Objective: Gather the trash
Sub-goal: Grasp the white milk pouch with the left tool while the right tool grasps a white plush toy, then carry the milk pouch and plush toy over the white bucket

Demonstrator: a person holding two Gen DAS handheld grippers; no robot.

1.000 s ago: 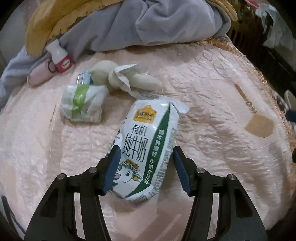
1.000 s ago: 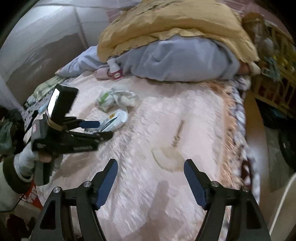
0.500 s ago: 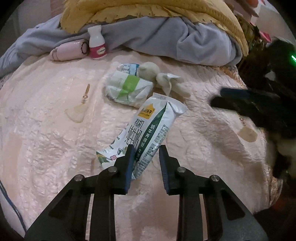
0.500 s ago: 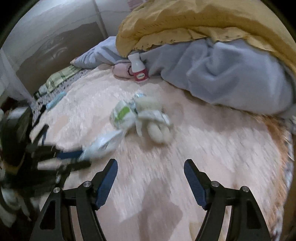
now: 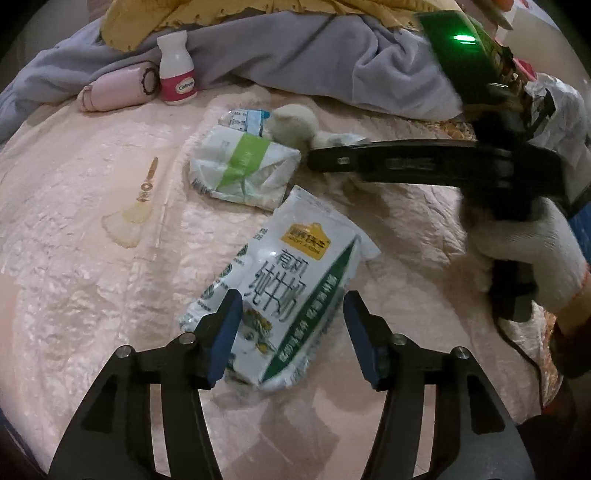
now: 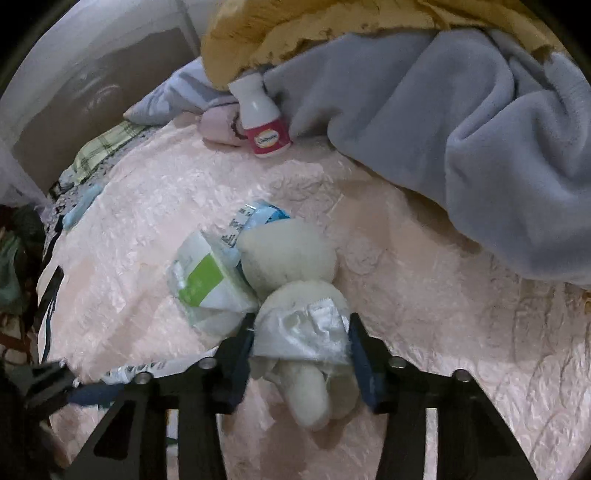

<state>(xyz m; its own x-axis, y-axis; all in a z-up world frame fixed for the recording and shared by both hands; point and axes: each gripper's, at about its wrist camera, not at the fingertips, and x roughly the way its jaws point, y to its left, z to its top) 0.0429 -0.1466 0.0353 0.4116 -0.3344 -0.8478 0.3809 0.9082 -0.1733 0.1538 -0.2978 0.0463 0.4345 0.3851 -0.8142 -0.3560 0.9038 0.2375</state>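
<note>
A white and green milk pouch (image 5: pixel 284 288) lies on the pink bedspread (image 5: pixel 74 229). My left gripper (image 5: pixel 291 328) is open, its fingers on either side of the pouch's near end. A white and green wrapped pack (image 5: pixel 243 168) (image 6: pixel 207 284) lies just beyond, with a small blue and white wrapper (image 5: pixel 243 119) (image 6: pixel 258 218) behind it. A cream plush toy (image 6: pixel 291 280) with a white tag lies beside the pack. My right gripper (image 6: pixel 301 350) closes around the toy's body, fingers touching both sides; it also shows in the left wrist view (image 5: pixel 406 162).
A white bottle with a red label (image 5: pixel 176 70) (image 6: pixel 262 118) stands by a pink roll (image 5: pixel 118 88) at the back. A grey blanket (image 6: pixel 461 140) and a yellow quilt (image 6: pixel 332 26) are heaped behind. A tassel motif (image 5: pixel 136 210) marks the bedspread.
My left gripper shut on the milk pouch, then opened around it again. My right gripper moved from far back over the bed to the plush toy and narrowed around it.
</note>
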